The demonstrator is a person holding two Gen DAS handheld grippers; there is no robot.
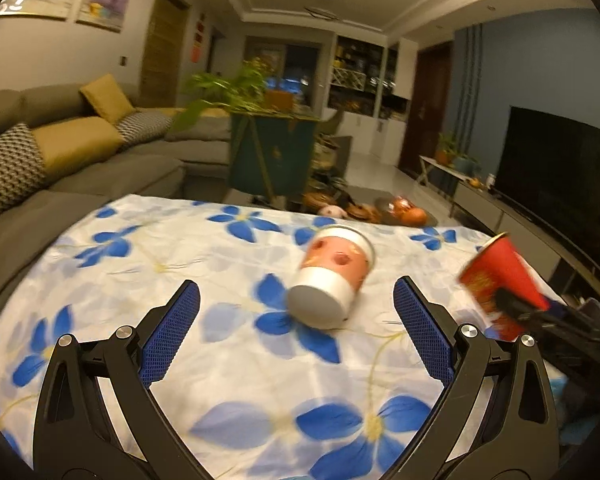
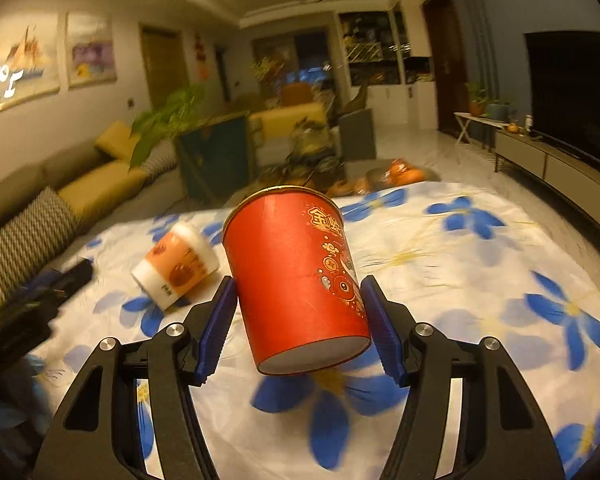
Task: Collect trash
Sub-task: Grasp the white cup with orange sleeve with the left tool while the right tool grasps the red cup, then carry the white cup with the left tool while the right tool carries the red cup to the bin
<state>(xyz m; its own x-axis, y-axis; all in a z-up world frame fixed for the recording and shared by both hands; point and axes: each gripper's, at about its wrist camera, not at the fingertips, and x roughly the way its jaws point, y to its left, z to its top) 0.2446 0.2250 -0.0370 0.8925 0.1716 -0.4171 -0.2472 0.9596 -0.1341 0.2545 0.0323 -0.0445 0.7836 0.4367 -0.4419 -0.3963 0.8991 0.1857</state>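
R tool (image 2: 298, 312) grips red cup (image 2: 296, 280); L tool (image 1: 296, 308) spread wide w/ pink-white cup (image 1: 334, 276) lying ahead.

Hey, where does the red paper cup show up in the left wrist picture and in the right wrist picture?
Left wrist view: the red paper cup sits at the far right edge, tilted, gripped by the right hand-held gripper.
Right wrist view: the cup fills the centre, held between the blue pads of that same gripper.
Shared landmark: the white and orange cup lying on its side on the blue-flowered cloth.
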